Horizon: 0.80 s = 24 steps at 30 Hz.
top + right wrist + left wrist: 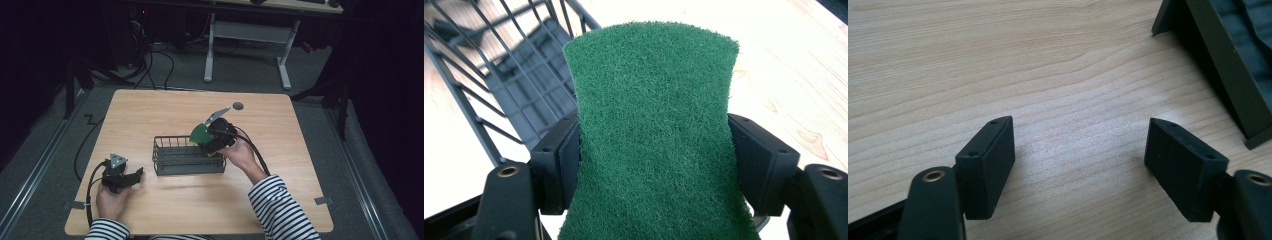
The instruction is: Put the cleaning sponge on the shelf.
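A dim room with grey carpet surrounds a light wooden table [165,107], and a second desk on white legs [247,37] stands beyond its far edge, with cables lying on the floor near it. The tabletop is mostly bare wood.

A dark wire basket [187,155] sits close to the middle of the tabletop, a little nearer the person's edge, its long sides running parallel to that edge. In the right gripper view its thin bars and slatted floor [511,82] show at the upper left; in the left gripper view one dark corner of it [1220,67] shows at the upper right.

Two forearms in black-and-white striped sleeves [282,212] come in over the near edge. The right gripper [212,140] is held above the right end of the basket, jaws pointing towards it. It grasps a green scouring pad [656,135]: the two black pads press on its side edges, which pinch inward where they are squeezed, and the free end of the pad sticks out past the jaws over the basket's right end [201,134].

The left gripper [137,175] rests low near the left corner of the near edge, well apart from the basket's left end. Its jaws stand wide apart with only bare wood between them [1080,150], so it holds nothing.

A small dark round disc [238,105] lies on the tabletop near the far edge, right of centre.
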Tool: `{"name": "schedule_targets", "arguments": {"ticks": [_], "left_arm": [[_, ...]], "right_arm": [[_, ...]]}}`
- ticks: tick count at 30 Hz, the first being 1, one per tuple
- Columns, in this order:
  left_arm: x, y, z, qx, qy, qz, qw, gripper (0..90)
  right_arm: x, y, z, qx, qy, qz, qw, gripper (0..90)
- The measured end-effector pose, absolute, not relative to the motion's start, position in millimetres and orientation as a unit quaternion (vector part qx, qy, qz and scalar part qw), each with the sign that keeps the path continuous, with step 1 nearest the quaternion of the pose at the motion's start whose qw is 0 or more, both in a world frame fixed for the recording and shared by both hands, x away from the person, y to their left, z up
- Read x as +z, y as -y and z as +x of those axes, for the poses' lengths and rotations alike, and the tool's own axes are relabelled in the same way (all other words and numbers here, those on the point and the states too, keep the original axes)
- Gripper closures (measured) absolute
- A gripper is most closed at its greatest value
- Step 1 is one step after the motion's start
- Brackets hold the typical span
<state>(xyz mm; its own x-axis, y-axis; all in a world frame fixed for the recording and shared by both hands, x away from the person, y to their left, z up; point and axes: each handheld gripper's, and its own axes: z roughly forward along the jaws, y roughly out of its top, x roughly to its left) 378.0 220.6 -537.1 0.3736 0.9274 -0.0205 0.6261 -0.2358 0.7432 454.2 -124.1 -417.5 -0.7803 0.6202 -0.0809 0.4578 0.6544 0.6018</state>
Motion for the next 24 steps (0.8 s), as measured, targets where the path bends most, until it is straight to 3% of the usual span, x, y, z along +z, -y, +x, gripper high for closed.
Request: {"name": "schedule_targets", "arguments": {"ticks": [24], "left_arm": [[-537.1,-219.8,378.0,0.221,-0.512,0.757,0.34,27.4]], "right_arm": [[-425.1,120.4,449.3,0.277,-0.903,0.294,0.145,29.0]]}}
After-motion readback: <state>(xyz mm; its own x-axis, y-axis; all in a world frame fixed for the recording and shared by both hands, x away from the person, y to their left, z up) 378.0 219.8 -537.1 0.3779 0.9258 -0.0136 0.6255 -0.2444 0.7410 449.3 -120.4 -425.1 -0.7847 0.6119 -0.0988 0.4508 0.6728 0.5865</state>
